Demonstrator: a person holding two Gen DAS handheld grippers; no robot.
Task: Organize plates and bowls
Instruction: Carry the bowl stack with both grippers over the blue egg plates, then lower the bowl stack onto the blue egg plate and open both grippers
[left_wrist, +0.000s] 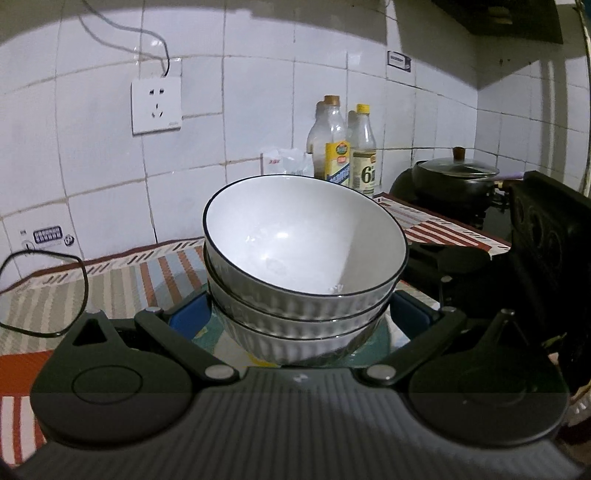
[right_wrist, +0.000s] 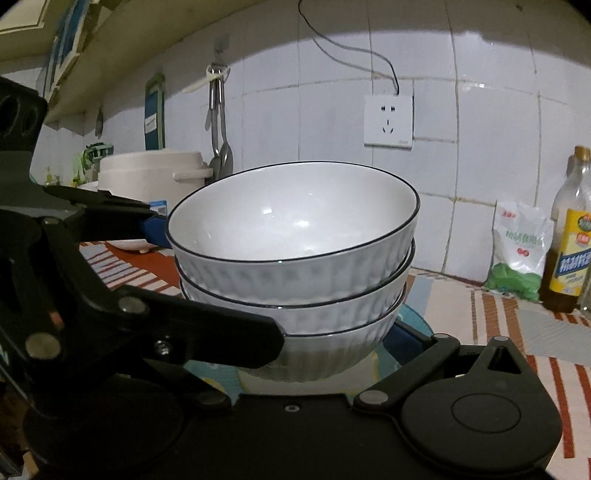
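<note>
A stack of three white ribbed bowls with thin black rims (left_wrist: 306, 280) fills the middle of the left wrist view and also shows in the right wrist view (right_wrist: 295, 273). The stack rests on a patterned plate (left_wrist: 397, 334), seen under it in the right wrist view (right_wrist: 415, 314). My left gripper (left_wrist: 299, 317) is open, its blue-padded fingers on either side of the stack's lower bowls. My right gripper (right_wrist: 332, 332) is open around the same stack from the other side. The left gripper's arm crosses the right wrist view at left (right_wrist: 122, 218).
A striped mat (left_wrist: 110, 280) covers the counter. Two bottles (left_wrist: 343, 147) and a salt bag (right_wrist: 521, 243) stand by the tiled wall. A lidded black pan (left_wrist: 456, 173) sits at far right. A rice cooker (right_wrist: 147, 173) and hanging utensils (right_wrist: 219, 122) are at left. A black cable (left_wrist: 55, 291) loops on the mat.
</note>
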